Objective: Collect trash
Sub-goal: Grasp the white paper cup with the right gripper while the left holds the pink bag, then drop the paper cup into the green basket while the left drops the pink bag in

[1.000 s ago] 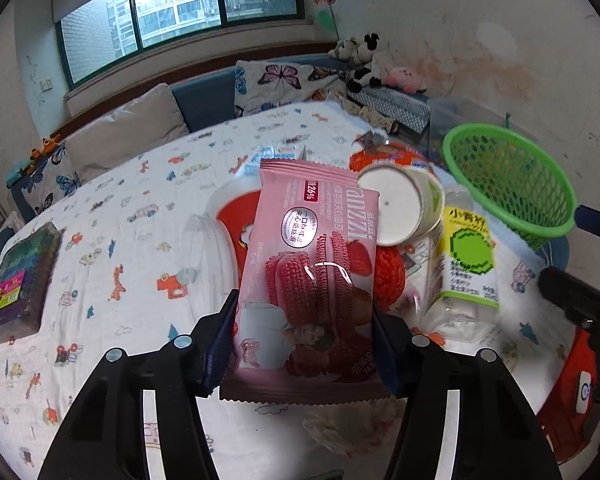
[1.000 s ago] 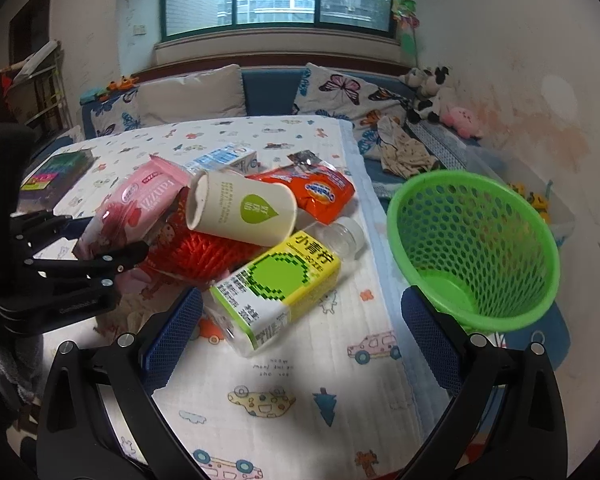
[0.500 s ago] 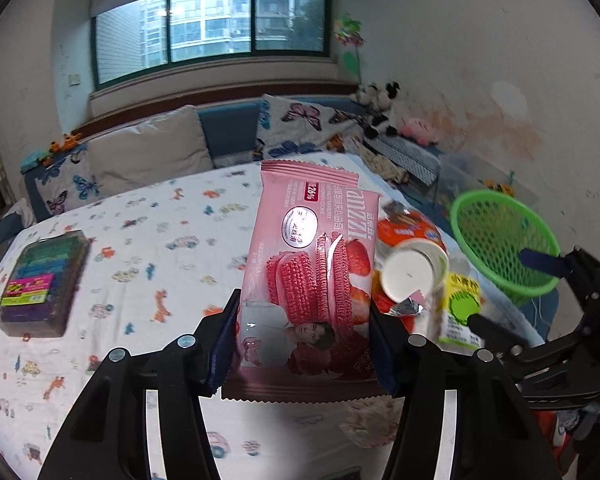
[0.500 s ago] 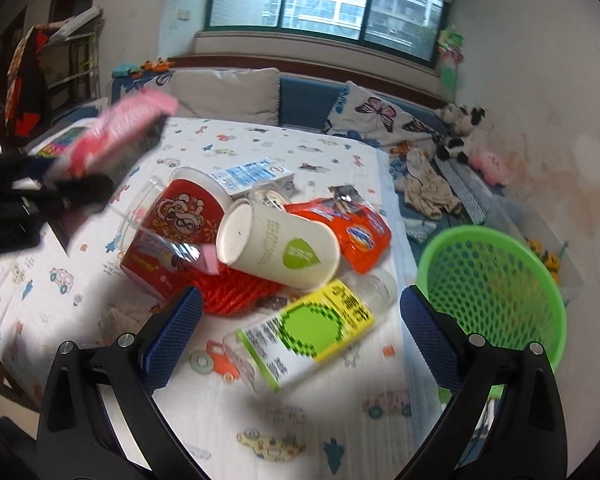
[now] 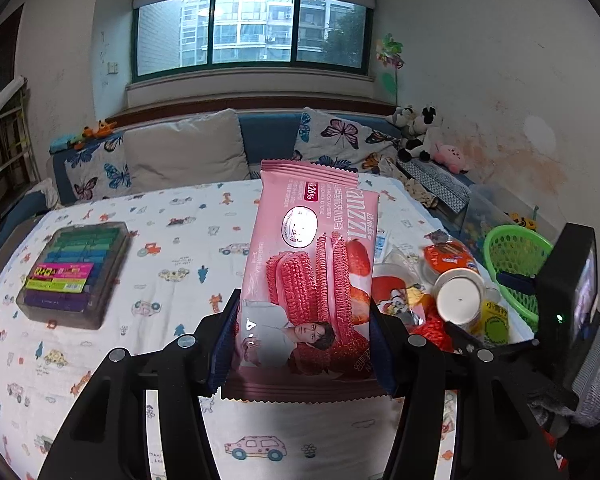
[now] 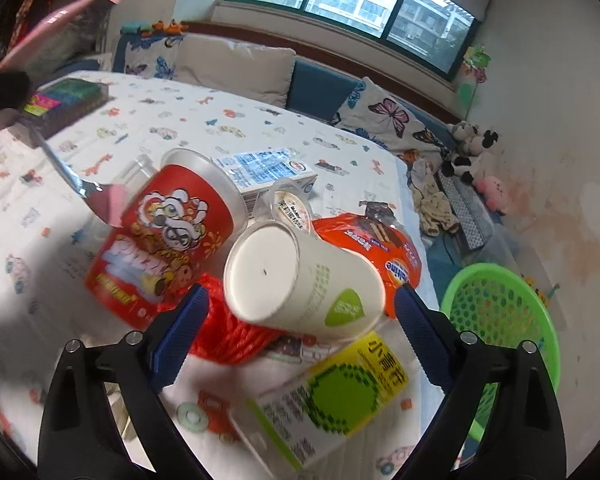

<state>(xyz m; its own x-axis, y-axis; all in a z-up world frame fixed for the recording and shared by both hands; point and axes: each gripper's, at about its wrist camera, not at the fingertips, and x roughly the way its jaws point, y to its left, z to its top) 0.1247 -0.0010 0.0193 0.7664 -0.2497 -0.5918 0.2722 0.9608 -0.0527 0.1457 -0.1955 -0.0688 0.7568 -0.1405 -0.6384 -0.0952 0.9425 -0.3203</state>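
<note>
Clamping a pink cookie packet (image 5: 306, 280), left fingers (image 5: 224, 344); right fingers (image 6: 178, 336) closing, apart around a paper cup (image 6: 300, 280).

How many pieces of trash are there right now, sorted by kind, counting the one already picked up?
Snack wrappers: 2, the pink cookie pack in the left gripper and the orange packet
Cups and tubs: 3, the white paper cup, red snack tub, small lidded cup
Bottles: 1, the yellow-green labelled bottle
Cartons: 1, the blue and white carton
Total: 7
</note>
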